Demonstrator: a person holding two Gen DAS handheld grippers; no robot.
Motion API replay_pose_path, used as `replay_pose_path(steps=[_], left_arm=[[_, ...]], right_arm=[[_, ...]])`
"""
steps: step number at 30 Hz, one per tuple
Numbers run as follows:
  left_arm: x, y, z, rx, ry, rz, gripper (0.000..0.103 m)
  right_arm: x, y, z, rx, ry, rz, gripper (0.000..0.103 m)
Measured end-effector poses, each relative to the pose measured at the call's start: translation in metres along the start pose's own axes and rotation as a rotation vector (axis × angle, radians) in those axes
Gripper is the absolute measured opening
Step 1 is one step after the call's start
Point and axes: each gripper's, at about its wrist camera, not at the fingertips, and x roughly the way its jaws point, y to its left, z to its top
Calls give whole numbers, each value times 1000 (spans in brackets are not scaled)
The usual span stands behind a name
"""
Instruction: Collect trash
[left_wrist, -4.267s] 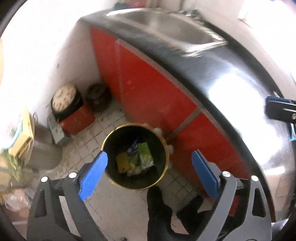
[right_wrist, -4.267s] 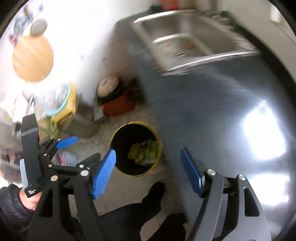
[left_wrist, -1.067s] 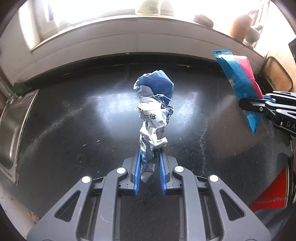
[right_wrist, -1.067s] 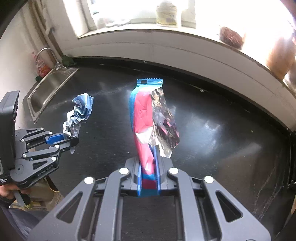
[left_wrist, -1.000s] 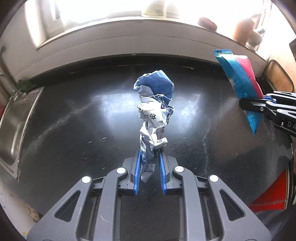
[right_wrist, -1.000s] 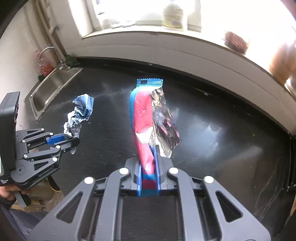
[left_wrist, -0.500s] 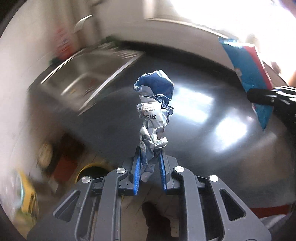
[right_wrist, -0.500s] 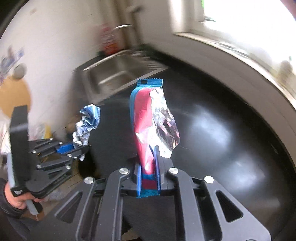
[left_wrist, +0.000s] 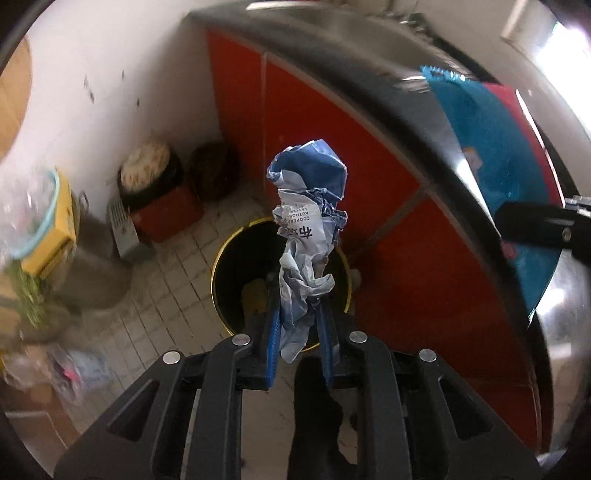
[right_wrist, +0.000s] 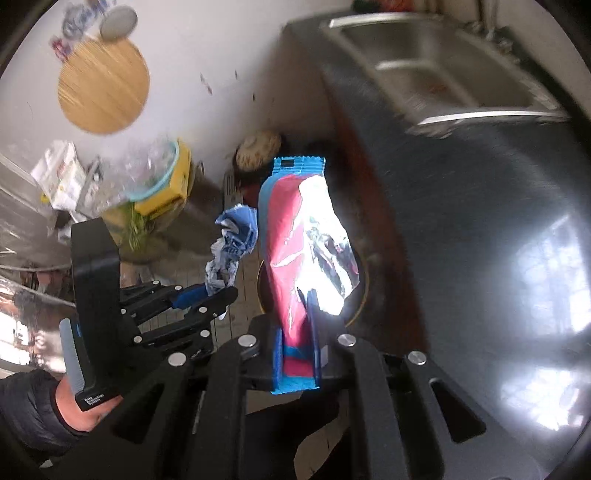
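My left gripper (left_wrist: 298, 314) is shut on a crumpled blue and white paper wrapper (left_wrist: 308, 221) and holds it upright above the round black trash bin with a yellow rim (left_wrist: 229, 266) on the tiled floor. My right gripper (right_wrist: 297, 314) is shut on a blue and pink snack wrapper with torn silver foil (right_wrist: 295, 236), held above the same bin (right_wrist: 364, 291). The left gripper (right_wrist: 207, 291) with its crumpled wrapper (right_wrist: 232, 247) shows to the left in the right wrist view. The snack wrapper (left_wrist: 495, 173) shows at the right in the left wrist view.
Red cabinet doors (left_wrist: 332, 133) and the black countertop (right_wrist: 480, 229) with a steel sink (right_wrist: 436, 66) lie to the right. A red box with a pot (left_wrist: 162, 206), a metal container (left_wrist: 92, 266) and a yellow box (left_wrist: 55, 229) stand on the floor at left.
Both grippers have swung from above the countertop to the left and down over the floor bin, each still shut on its wrapper.
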Motion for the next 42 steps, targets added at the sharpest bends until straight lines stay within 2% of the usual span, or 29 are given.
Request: replay_pose_path(steps=[2, 6, 14, 15, 16, 17, 18, 19, 25, 27, 29, 31, 35, 37, 40, 42], left_arm=[[22, 15, -1, -27, 27, -18, 18], [50, 29, -4, -19, 50, -20, 18], [75, 34, 3, -31, 57, -56, 19], [79, 35, 3, -29, 59, -49, 22], [81, 36, 3, -29, 60, -49, 35], [82, 36, 4, -30, 59, -51, 59], [83, 37, 4, -37, 51, -50, 67], [84, 40, 5, -43, 39, -51, 69], [84, 47, 5, -63, 56, -28, 70], [78, 46, 5, -66, 55, -25, 71], [70, 45, 5, -62, 45, -19, 77], [57, 43, 7, -48, 26, -11, 83], [18, 19, 19, 15, -22, 15, 92], [-4, -1, 27, 67, -44, 23, 93], [-34, -46, 43, 155, -59, 11, 93], [-56, -87, 54, 221, -93, -37, 93]], right_arm=[[21, 6, 5, -5, 25, -15, 12], [60, 9, 19, -1, 84, -37, 12], [94, 7, 29, -18, 122, -62, 12], [96, 4, 29, -21, 125, -67, 14], [98, 3, 30, -21, 131, -70, 24], [101, 1, 30, -20, 139, -63, 32], [103, 1, 32, -18, 141, -57, 54], [104, 2, 33, -21, 135, -57, 65], [99, 7, 34, -41, 131, -41, 65], [90, 7, 32, -42, 122, -36, 65], [80, 6, 29, -35, 111, -36, 65], [58, 3, 24, -20, 81, -40, 70], [-10, -18, 6, 51, -32, -74, 79], [-55, -35, -10, 100, -106, -123, 88], [-128, -70, -47, 210, -204, -226, 92], [-177, -95, -80, 300, -271, -311, 95]])
